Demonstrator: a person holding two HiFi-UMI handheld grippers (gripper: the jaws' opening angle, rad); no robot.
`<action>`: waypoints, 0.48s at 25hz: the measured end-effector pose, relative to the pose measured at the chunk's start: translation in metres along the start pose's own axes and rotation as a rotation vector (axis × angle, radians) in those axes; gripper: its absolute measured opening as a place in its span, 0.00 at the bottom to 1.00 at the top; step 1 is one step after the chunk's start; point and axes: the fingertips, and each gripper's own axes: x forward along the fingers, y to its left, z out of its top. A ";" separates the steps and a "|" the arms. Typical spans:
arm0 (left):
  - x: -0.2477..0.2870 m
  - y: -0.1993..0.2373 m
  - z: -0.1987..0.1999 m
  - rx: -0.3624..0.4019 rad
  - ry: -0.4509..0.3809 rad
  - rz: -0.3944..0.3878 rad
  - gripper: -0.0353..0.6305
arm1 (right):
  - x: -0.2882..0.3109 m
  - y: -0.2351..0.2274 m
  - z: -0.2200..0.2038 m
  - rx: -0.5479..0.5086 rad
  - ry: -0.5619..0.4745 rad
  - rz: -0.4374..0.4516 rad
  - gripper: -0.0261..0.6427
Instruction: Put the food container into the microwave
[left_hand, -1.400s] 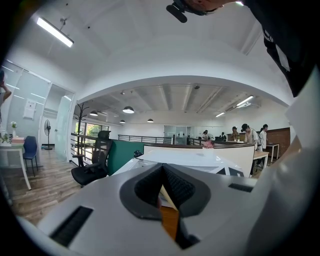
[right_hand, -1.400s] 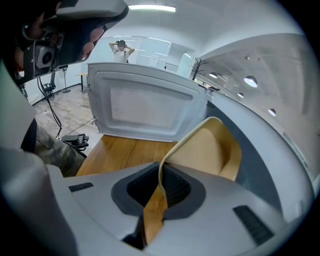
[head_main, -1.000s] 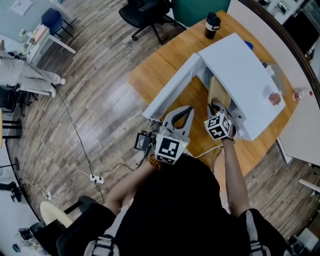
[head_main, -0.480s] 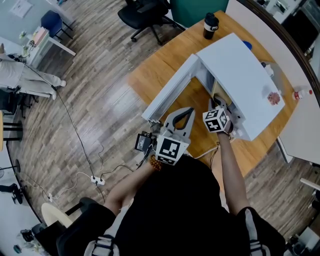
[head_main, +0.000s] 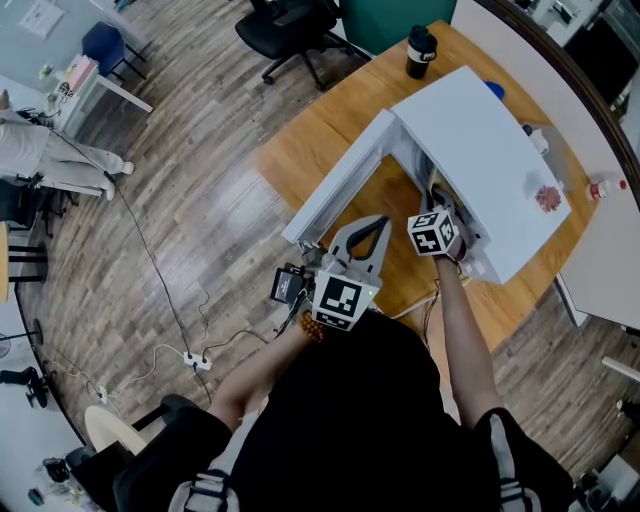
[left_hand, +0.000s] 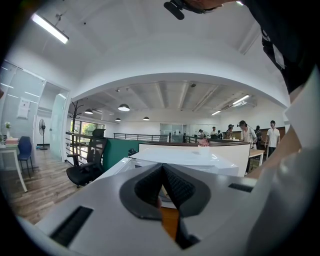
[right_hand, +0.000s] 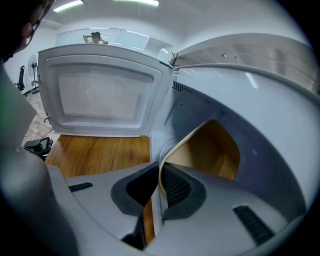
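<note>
Status, left to right across the microwave (head_main: 480, 140):

- Left gripper (left_hand: 162, 167): hangs just in front of the microwave, near the outer end of its open door (head_main: 335, 185). The pads are pressed together with nothing between them. It's idle.
- The door is swung fully out on the microwave's left side, so the opening is clear.
- Right gripper (right_hand: 160, 170): it's at the microwave's mouth, reaching in. The jaws are nearly together, pinching the thin rim of the tan container (right_hand: 205, 147).
- The container sits inside the microwave's cavity, toward its right wall. Its open side faces back at the gripper camera, so we judge it's carried tilted. We can't tell whether it touches the cavity floor yet.
- Mug (head_main: 422, 50): it's on the table (head_main: 320, 130) behind the microwave, well apart and not a factor.

Risks from here, as we see them:

1. The grip is on the rim only. The thin wall could buckle or slide out of the pads, dropping the container inside the microwave.
2. If we let go before the base is flat on the microwave's floor, it tips or spills.
3. It's close to the microwave's right wall, so a small sideways drift could clip it and twist the container in the pinch.
4. On pull-out, a pad could catch the rim and drag the container back out of the microwave.
5. The left gripper is near the door and a stray nudge could swing it onto the right arm.
</note>
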 end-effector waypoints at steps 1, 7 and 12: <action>0.000 -0.001 0.000 0.001 0.000 -0.001 0.08 | 0.002 0.000 -0.002 -0.004 0.004 0.002 0.09; 0.003 -0.001 -0.003 0.001 0.009 -0.005 0.08 | 0.013 -0.003 0.000 -0.027 0.004 0.004 0.10; 0.003 -0.002 -0.003 0.003 0.012 -0.009 0.08 | 0.018 -0.005 0.003 -0.037 0.010 -0.002 0.10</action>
